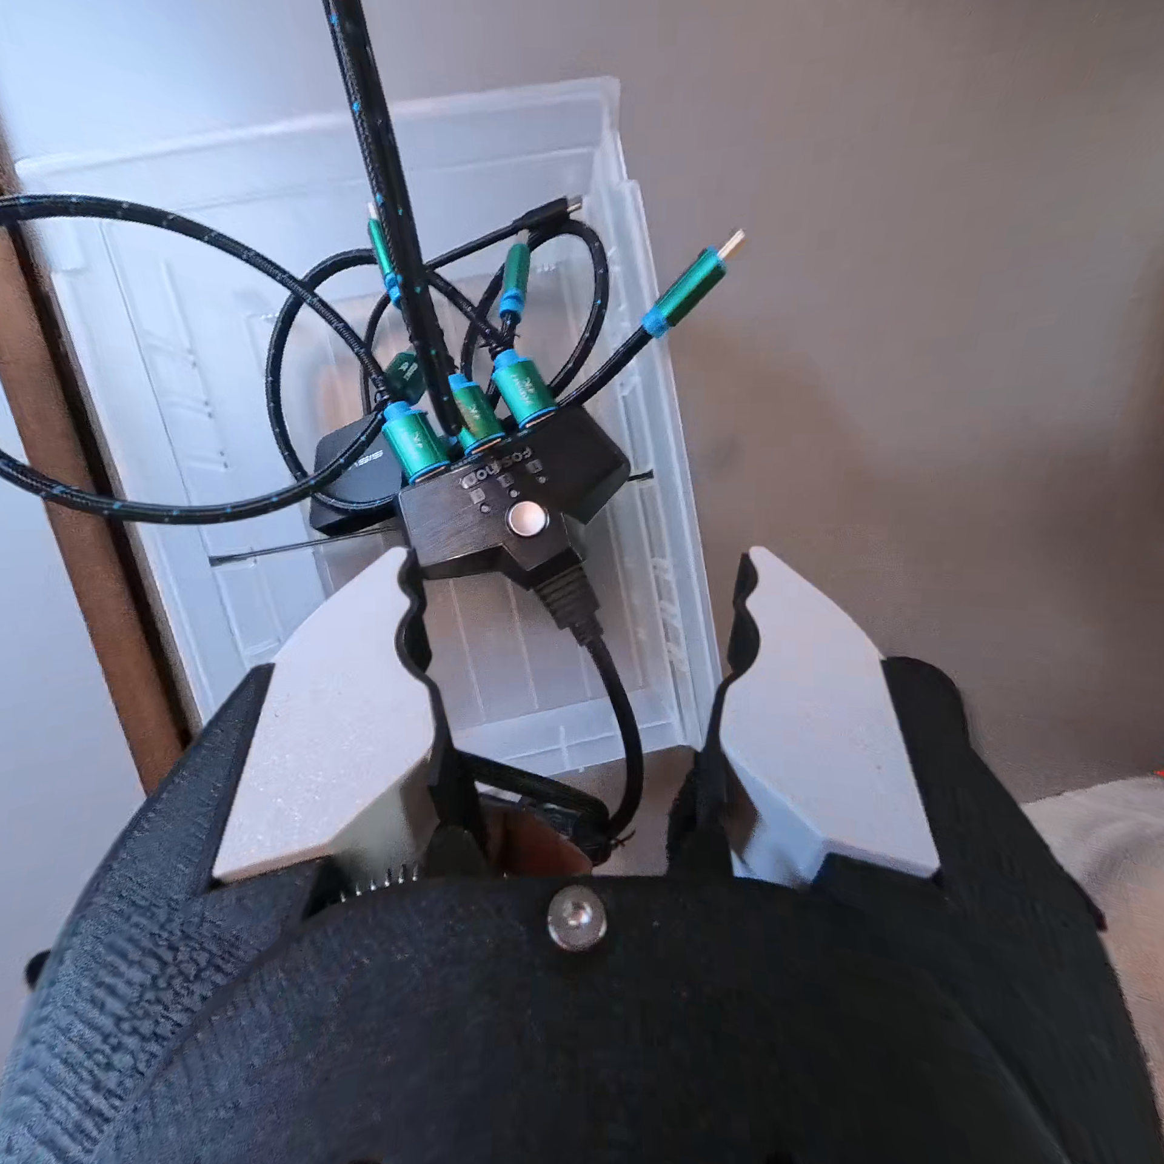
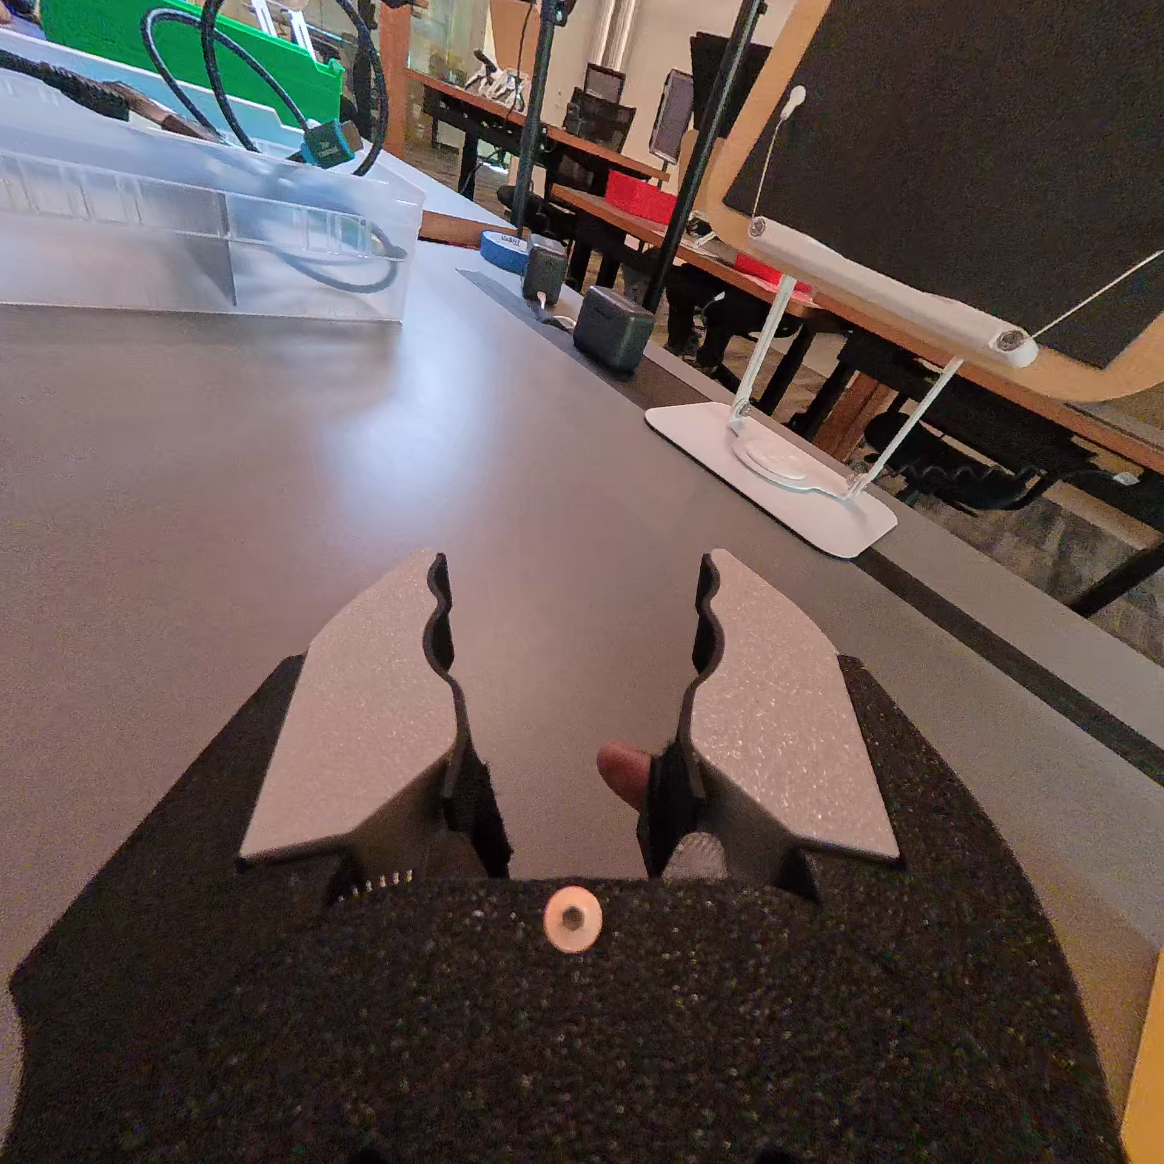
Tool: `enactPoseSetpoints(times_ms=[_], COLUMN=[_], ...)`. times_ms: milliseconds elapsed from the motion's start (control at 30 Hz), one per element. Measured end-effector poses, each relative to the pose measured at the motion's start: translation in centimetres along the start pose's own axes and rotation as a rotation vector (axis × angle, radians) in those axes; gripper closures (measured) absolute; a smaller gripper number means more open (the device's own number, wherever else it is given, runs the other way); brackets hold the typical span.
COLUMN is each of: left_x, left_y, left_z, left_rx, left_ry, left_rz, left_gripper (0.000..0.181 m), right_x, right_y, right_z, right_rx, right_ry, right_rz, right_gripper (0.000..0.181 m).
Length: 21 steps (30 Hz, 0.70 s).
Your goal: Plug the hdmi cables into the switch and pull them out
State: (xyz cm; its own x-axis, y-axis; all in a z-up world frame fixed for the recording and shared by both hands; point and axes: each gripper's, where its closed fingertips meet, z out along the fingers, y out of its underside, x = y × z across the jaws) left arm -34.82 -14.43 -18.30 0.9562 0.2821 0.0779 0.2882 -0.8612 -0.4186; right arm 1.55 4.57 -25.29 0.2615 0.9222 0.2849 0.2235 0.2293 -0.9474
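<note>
In the left wrist view a black HDMI switch [image 1: 504,504] with a round silver button lies on an upturned clear plastic bin [image 1: 567,680]. Three green HDMI plugs [image 1: 472,422] sit in its ports, and their braided black cables [image 1: 189,504] loop around it. More green plugs [image 1: 690,293] hang free at the far ends. My left gripper [image 1: 582,567] is open just short of the switch, with the switch's own black lead [image 1: 620,705] running between its fingers. My right gripper [image 2: 573,570] is open and empty over the grey table [image 2: 252,504], far from the bin [image 2: 220,233].
A white stand with a flat base [image 2: 775,479] holds a dark board at the right. Two dark small boxes [image 2: 614,327] and a blue tape roll [image 2: 504,249] sit along the table's far edge. A green bin [image 2: 189,57] stands behind the clear one. A fingertip [image 2: 623,771] shows by the right finger.
</note>
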Motion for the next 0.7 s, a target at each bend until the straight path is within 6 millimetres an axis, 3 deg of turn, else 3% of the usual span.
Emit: enactPoseSetpoints(times_ms=[167,333,500,633,700], left_x=[0.8,-1.5,-2.0,-2.2,-1.4], left_y=[1.6,3.7,3.8,4.3,4.8], left_z=[2.5,4.8,4.8,4.0,4.0], left_rx=[-0.090,-0.186,-0.199,-0.205,-0.199], left_ry=[-0.004,-0.149,-0.157,-0.163,-0.092], left_rz=[0.072,0.126,0.094,0.050,-0.017], left_gripper=[0.102,0.103,0.111,0.108,0.109], right_x=[2.0,3.3,3.5,3.3,3.3], right_y=[0.5,0.9,1.2,1.4,1.5], right_z=[-0.6,-1.2,-1.3,-1.2,-1.2], right_rx=[-0.007,0.010,0.011,-0.016,-0.025], right_ry=[0.061,0.091,0.087,0.088,0.093], right_rz=[0.093,0.233,0.281,0.249,0.232], right_gripper=[0.107,0.109,0.112,0.112,0.113])
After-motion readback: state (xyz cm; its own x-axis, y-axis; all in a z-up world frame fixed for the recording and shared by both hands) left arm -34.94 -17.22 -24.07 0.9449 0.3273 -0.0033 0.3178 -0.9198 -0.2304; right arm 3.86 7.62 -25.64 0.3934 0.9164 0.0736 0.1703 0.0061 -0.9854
